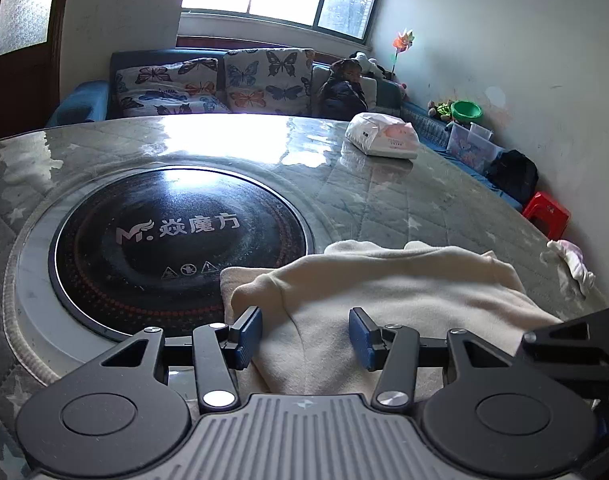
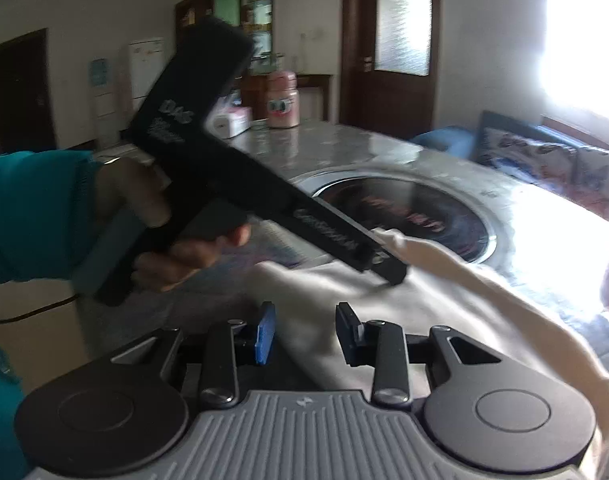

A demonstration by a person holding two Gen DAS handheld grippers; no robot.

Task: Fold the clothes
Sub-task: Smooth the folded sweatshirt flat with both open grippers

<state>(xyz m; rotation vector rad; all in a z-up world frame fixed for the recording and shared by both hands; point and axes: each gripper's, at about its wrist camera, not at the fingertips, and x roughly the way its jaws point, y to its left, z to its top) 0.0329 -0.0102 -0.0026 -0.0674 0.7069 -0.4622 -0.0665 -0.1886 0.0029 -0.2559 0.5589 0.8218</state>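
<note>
My left gripper (image 1: 305, 338), low in frame, straddles the cream garment (image 1: 384, 292) unpinched, right gripper (image 2: 305, 334) likewise spread, poised to take a fold.

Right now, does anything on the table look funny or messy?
Yes. The cream garment lies partly over the black cooktop set into the table, and a small white cloth sits crumpled alone near the edge.
</note>
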